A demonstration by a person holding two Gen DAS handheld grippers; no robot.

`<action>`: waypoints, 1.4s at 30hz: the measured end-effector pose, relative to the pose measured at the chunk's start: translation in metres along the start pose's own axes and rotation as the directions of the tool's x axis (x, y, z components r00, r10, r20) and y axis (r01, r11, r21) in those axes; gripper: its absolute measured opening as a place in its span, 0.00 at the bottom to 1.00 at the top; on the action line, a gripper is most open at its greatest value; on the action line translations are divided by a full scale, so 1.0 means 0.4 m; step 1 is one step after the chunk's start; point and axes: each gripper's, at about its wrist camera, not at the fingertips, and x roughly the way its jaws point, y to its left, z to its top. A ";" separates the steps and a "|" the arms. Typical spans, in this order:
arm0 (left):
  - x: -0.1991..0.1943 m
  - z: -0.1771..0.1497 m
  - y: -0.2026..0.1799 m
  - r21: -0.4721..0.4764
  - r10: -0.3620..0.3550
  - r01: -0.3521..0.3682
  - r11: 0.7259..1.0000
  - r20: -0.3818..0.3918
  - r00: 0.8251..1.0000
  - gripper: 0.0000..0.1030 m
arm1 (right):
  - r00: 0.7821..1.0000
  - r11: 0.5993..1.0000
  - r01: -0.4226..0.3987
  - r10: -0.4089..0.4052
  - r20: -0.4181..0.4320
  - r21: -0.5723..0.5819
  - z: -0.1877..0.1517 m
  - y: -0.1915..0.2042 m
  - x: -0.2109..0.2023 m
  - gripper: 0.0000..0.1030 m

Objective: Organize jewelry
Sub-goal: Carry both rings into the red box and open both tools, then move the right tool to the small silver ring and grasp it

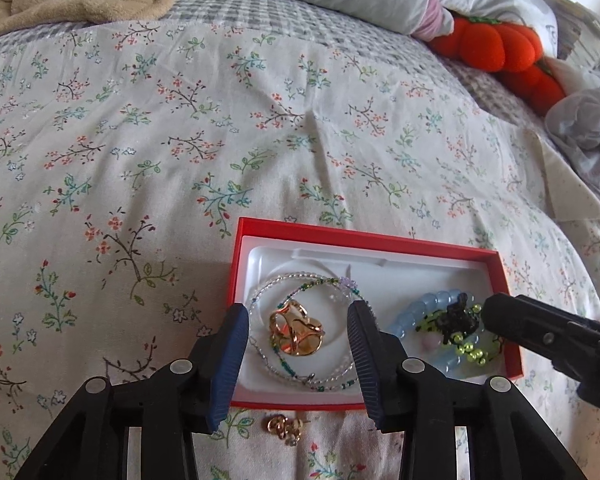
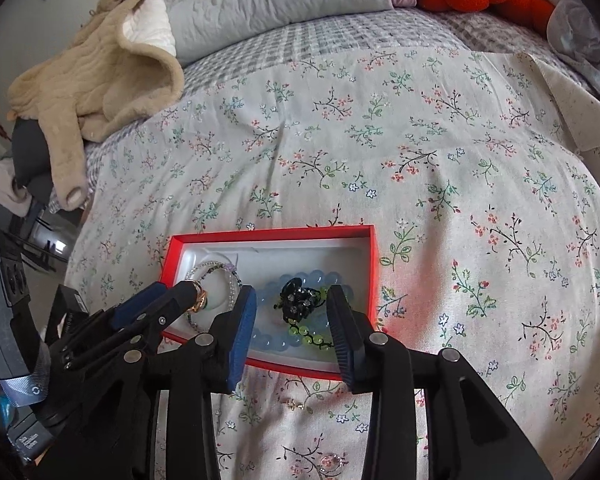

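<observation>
Red box (image 1: 364, 240), lid off, white insert (image 1: 380, 276), lies flat on the bed. Left end — clear beaded necklace (image 1: 300, 376) coiled around a gold piece (image 1: 298, 332). Right end — blue bead bracelet (image 1: 432, 300), green beads (image 1: 474, 350), black ornament (image 1: 458, 316) on top. One small gold piece (image 1: 286, 428) lies outside, just beside the near edge.

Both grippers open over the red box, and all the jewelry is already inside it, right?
Not all. A small gold piece lies on the floral bedspread, outside the red box; the left wrist view shows it. Left gripper and right gripper are open over the box.
</observation>
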 end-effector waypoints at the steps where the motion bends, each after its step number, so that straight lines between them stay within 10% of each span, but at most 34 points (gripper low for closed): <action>1: -0.005 -0.002 0.000 0.003 0.003 -0.003 1.000 0.000 1.000 0.44 | 1.000 1.000 0.000 0.000 0.002 -0.003 -0.001 0.002 -0.007 0.39; 20: -0.076 -0.080 -0.001 0.034 0.077 -0.074 0.997 -0.110 0.991 0.71 | 0.997 0.998 0.054 -0.053 -0.056 0.011 -0.101 -0.022 -0.111 0.52; 42: -0.009 -0.136 0.039 0.015 0.111 -0.111 0.994 -0.236 0.965 0.76 | 0.976 0.994 0.113 -0.110 -0.187 0.007 -0.178 -0.044 -0.060 0.53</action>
